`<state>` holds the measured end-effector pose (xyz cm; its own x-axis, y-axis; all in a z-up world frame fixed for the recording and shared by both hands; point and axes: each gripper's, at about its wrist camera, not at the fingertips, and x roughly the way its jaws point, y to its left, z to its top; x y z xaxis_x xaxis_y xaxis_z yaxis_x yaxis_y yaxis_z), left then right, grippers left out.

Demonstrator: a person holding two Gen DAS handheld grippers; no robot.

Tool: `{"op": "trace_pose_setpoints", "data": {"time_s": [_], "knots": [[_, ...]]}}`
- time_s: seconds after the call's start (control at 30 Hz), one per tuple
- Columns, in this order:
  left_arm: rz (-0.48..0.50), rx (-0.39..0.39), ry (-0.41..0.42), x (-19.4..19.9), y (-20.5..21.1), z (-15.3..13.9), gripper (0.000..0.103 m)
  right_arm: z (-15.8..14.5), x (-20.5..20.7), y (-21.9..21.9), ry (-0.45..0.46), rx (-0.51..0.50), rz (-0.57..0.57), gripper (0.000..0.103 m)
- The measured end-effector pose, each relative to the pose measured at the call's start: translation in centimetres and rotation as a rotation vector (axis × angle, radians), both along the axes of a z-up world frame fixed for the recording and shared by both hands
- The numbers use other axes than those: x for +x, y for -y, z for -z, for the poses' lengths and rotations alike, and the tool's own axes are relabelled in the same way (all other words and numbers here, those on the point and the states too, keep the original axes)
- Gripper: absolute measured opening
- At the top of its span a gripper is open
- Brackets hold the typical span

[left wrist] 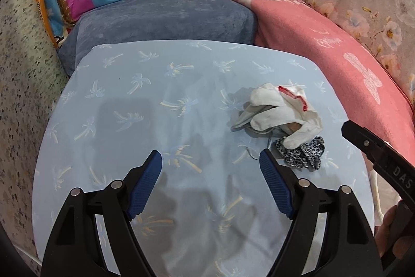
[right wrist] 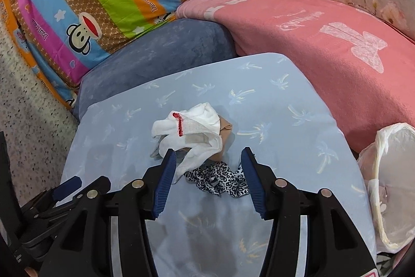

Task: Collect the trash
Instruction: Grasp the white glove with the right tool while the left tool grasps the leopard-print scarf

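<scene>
1. My left gripper [left wrist: 210,160] hangs over the pale blue palm-print cloth [left wrist: 145,100] with its jaws spread wide and nothing between them; only bare cloth shows in the gap.
2. The trash is a small heap on that cloth: a crumpled white cloth with a red edge [left wrist: 282,105] on top of some grey and tan scraps, with a leopard-print strip [left wrist: 303,151] touching its near side.
3. From my left gripper the heap lies ahead and to the right, and the leopard-print strip sits just beside my right-hand fingertip [left wrist: 267,160], apart from it.
4. My right gripper [right wrist: 208,156] is partly spread, and its pads grip nothing.
5. In the right wrist view the leopard-print strip [right wrist: 220,179] lies in the gap between my two fingers, while the white cloth [right wrist: 192,126] sits just beyond the tips, its near edge by the left fingertip [right wrist: 170,160]. I cannot tell whether that tip touches it.
6. A white plastic bag [right wrist: 391,173] stands open off the cloth's right edge, against the pink blanket [right wrist: 324,43].
</scene>
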<state>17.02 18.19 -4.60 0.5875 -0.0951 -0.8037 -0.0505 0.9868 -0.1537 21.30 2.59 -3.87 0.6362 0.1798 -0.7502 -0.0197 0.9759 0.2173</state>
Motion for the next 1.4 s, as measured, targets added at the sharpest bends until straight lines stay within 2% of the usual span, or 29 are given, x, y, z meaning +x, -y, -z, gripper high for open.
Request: {"op": "trace_pose_setpoints", "data": {"time_s": [0.23,0.33,0.4,0.43,0.47,0.6,0.73,0.93,1.07,1.2,1.37,1.4], "knots": [[0.009,-0.002,-0.028,1.3,0.0,1.2,0.074,2.4,3.1,-0.3,-0.027,0.004,0.028,0.051],[0.017,0.002,-0.033,1.8,0.3,1.5,0.074,3.4,4.3,-0.5,-0.042,0.006,0.031,0.047],[0.023,0.003,-0.035,2.0,0.6,1.6,0.074,4.0,4.8,-0.6,-0.056,0.012,0.022,0.033],[0.027,0.006,-0.037,2.1,0.8,1.7,0.074,4.4,5.1,-0.6,-0.071,0.013,0.012,0.013],[0.029,0.007,-0.038,2.2,0.9,1.8,0.074,4.7,5.4,-0.7,-0.086,0.014,0.005,0.003],[0.037,-0.003,-0.043,2.5,1.3,2.0,0.074,4.0,4.3,0.1,-0.050,0.033,0.016,0.003],[0.056,-0.005,-0.043,2.6,2.3,2.0,0.074,1.2,2.3,2.0,0.017,0.061,0.050,0.003],[0.109,-0.029,-0.045,2.5,5.1,2.1,0.074,-2.6,-0.8,5.6,0.114,0.028,0.135,0.003],[0.144,-0.044,-0.058,3.0,7.1,2.7,0.074,-3.1,-2.0,8.1,0.107,0.041,0.172,0.003],[0.165,-0.027,-0.069,3.9,9.1,3.7,0.073,-2.7,-2.9,10.1,0.096,0.055,0.195,0.003],[0.175,-0.006,-0.108,4.9,10.7,5.3,0.057,-2.0,-3.8,11.5,0.077,0.067,0.203,0.003],[0.176,-0.008,-0.115,4.9,10.9,5.5,0.052,-1.8,-3.9,11.8,0.073,0.069,0.203,0.003]]}}
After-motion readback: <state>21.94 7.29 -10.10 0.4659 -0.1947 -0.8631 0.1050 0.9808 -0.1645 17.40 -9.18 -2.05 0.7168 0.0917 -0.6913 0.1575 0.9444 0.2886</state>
